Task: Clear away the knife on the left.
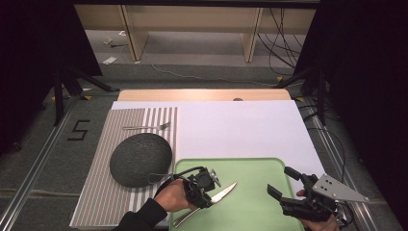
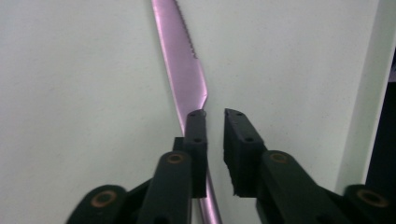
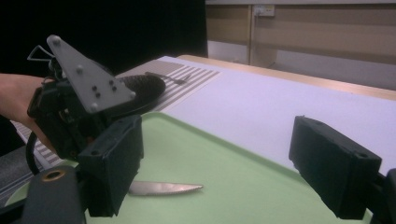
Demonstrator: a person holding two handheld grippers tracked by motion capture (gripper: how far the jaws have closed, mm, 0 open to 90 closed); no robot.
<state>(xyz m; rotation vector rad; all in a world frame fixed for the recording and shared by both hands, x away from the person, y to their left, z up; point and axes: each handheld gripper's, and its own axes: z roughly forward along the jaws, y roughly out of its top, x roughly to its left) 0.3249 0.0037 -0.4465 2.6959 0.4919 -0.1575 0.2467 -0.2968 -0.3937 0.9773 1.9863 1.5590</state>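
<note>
A table knife [image 1: 226, 191] lies flat on the green tray [image 1: 269, 163], tip pointing far right. My left gripper [image 1: 213, 182] hovers over its middle. In the left gripper view the jaws of the left gripper [image 2: 215, 114] stand a narrow gap apart with nothing between them, and the knife [image 2: 180, 56] runs under the left jaw. My right gripper [image 1: 280, 179] hangs wide open over the tray's right side. In the right gripper view, the right gripper [image 3: 217, 158] is aimed at the knife [image 3: 168, 188] and the left gripper [image 3: 79, 107].
A dark round plate [image 1: 140, 159] sits on a striped placemat [image 1: 96, 192] left of the tray, with a fork [image 1: 146, 127] lying beyond it. A white sheet [image 1: 231, 130] covers the table behind the tray. The table's right edge is close to the right gripper.
</note>
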